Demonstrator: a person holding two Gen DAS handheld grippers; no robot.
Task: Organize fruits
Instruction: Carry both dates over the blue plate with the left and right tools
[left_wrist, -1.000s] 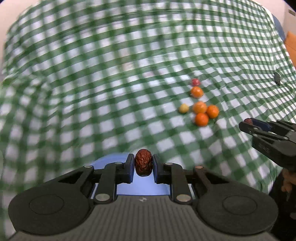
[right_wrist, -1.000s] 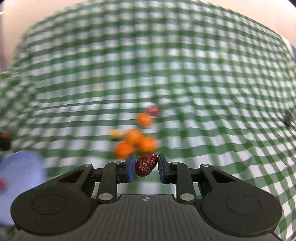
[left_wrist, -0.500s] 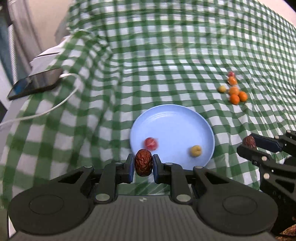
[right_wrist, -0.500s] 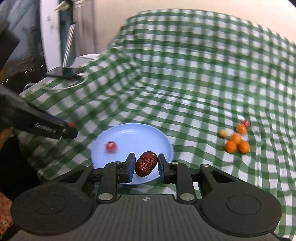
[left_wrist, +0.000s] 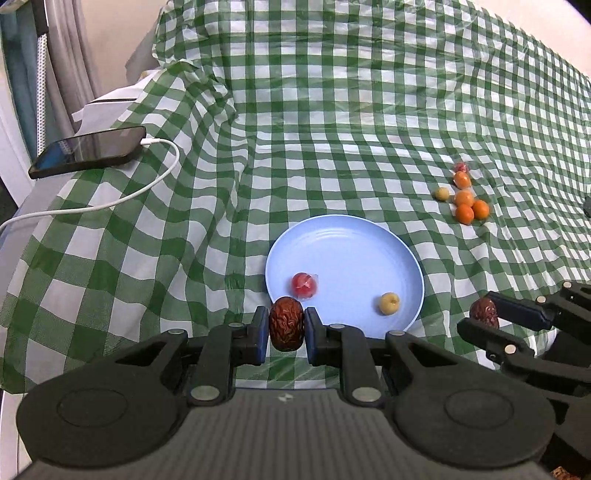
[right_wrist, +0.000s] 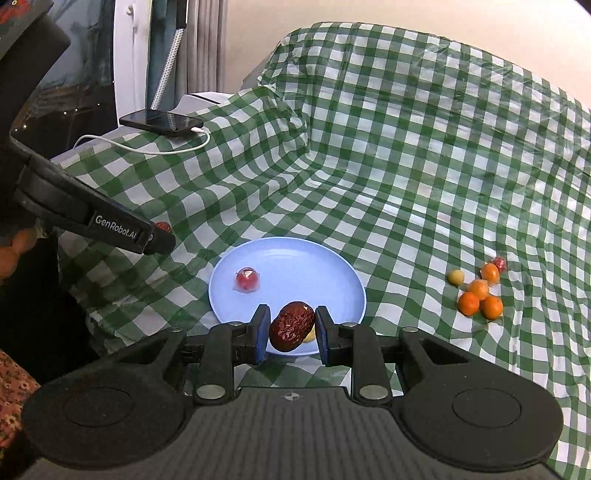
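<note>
My left gripper (left_wrist: 286, 329) is shut on a wrinkled red date (left_wrist: 286, 326), just short of the near left rim of the blue plate (left_wrist: 351, 254). On the plate lie a red wrapped fruit (left_wrist: 304, 285) and a small yellow fruit (left_wrist: 389, 303). My right gripper (right_wrist: 291, 332) is shut on a second red date (right_wrist: 291, 325), tilted, over the plate's (right_wrist: 295, 258) near edge; the yellow fruit is mostly hidden behind it. The right gripper (left_wrist: 484, 317) also shows at the plate's right in the left wrist view. A cluster of small oranges (left_wrist: 469, 206) lies far right on the cloth.
A green checked cloth (left_wrist: 332, 129) covers the table in folds. A black phone (left_wrist: 88, 151) with a white cable (left_wrist: 110, 199) rests at the far left. A yellow fruit (left_wrist: 441, 193) and a red one (left_wrist: 460, 167) sit by the oranges. Curtains stand behind, left.
Both grippers swung left from the orange cluster to the blue plate, each still holding its date. In the last half second they barely moved.
</note>
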